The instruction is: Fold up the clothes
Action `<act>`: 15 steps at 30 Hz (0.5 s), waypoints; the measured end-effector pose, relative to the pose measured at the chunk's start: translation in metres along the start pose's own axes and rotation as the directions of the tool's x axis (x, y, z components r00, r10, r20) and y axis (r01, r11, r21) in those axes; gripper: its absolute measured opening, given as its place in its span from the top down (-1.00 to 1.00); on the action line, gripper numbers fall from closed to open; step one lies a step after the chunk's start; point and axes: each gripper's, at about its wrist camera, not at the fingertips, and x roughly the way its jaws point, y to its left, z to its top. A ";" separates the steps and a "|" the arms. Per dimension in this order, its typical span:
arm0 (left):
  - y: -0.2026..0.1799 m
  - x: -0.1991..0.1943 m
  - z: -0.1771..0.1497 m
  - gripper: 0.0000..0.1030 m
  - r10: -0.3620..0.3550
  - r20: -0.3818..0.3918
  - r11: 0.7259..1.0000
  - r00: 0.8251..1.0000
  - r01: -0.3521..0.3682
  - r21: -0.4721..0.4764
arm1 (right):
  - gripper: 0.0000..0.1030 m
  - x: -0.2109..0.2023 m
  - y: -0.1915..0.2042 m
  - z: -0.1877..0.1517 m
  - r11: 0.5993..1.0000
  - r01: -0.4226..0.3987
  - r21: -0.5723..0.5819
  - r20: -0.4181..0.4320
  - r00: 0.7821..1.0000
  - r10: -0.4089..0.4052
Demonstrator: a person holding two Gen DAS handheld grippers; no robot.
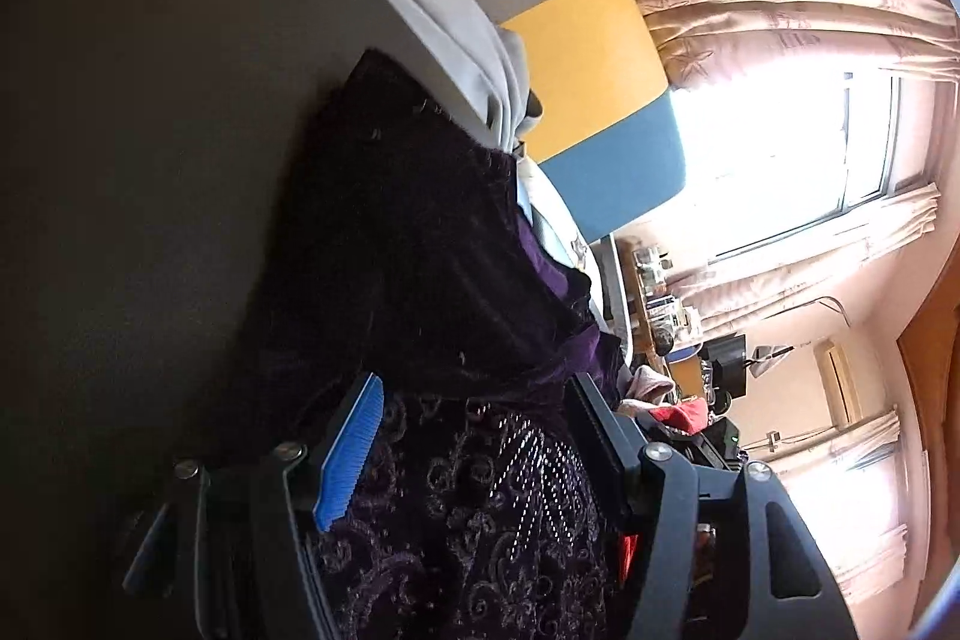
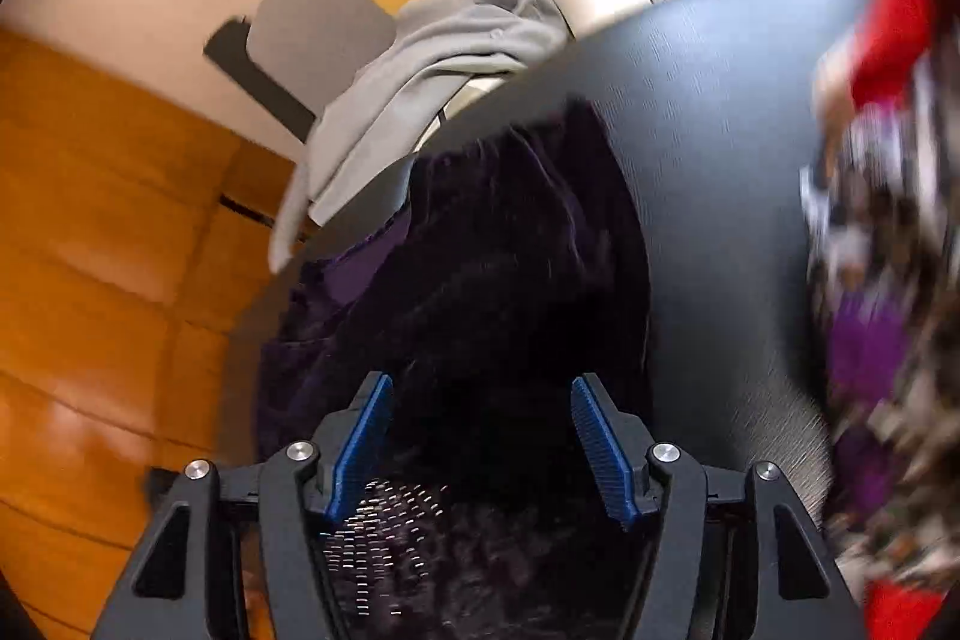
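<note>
A dark grey bench (image 2: 720,172) is seen in a bright room, with a window and pale curtains (image 1: 798,40) behind and a wooden floor (image 2: 108,250) beside it. On the bench a dark purple velvet garment (image 2: 516,250) is spread, its beaded, embroidered part (image 1: 480,508) lying nearest the cameras. A grey garment (image 2: 432,70) is draped over the bench's far edge, and a blurred pile of red and patterned clothes (image 2: 888,160) is seen at the side.

The left hand-held gripper (image 1: 474,436) is held with its fingers spread wide, the embroidered cloth lying between them but not pinched. The right hand-held gripper (image 2: 480,436) is likewise spread, with the velvet beneath and between its blue pads (image 2: 600,448), which are not pressed on it.

With neither gripper clamped, any fold just laid could be undone if the slippery velvet slides. Beads could be snagged on the ribbed pads, and the grey garment could be dragged off the edge if the velvet is pulled carelessly.
</note>
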 end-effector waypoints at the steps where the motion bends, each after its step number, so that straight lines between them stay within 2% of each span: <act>1: 0.000 -0.001 -0.002 -0.24 0.009 -0.004 1.000 1.000 -0.009 0.009 | -0.12 0.003 -0.003 0.000 0.999 -0.014 0.033 0.020 1.000 0.014; 3: -0.001 -0.001 -0.005 -0.24 0.022 -0.010 1.000 1.000 -0.022 0.021 | -0.09 0.008 -0.010 0.001 0.994 -0.046 0.101 0.065 0.997 0.039; 5: 0.000 -0.003 -0.008 -0.24 0.019 -0.011 1.000 1.000 -0.019 0.025 | 0.02 0.014 -0.011 0.004 0.990 -0.034 0.134 0.098 0.995 0.021; 8: -0.001 -0.005 -0.011 -0.24 0.008 -0.014 1.000 1.000 -0.007 0.029 | 0.44 0.024 -0.008 0.008 0.987 0.006 0.161 0.125 0.992 -0.027; 9: -0.003 -0.007 -0.011 -0.24 0.001 -0.013 0.999 1.000 -0.001 0.032 | 0.74 0.029 -0.007 0.009 0.986 0.024 0.168 0.120 0.992 -0.044; 10: -0.006 -0.011 -0.010 -0.24 -0.008 -0.001 0.999 1.000 0.008 0.044 | 0.85 0.028 -0.003 0.009 0.988 0.029 0.154 0.126 0.991 -0.049; 12: -0.013 -0.022 -0.006 -0.24 -0.024 0.026 0.997 0.999 0.022 0.073 | 0.89 0.023 0.006 0.008 0.992 0.036 0.118 0.142 0.989 -0.053; 15: -0.022 -0.035 0.012 -0.24 -0.008 0.073 0.993 0.997 -0.001 0.119 | 0.89 -0.002 0.039 0.001 0.996 0.077 -0.038 0.182 0.981 -0.068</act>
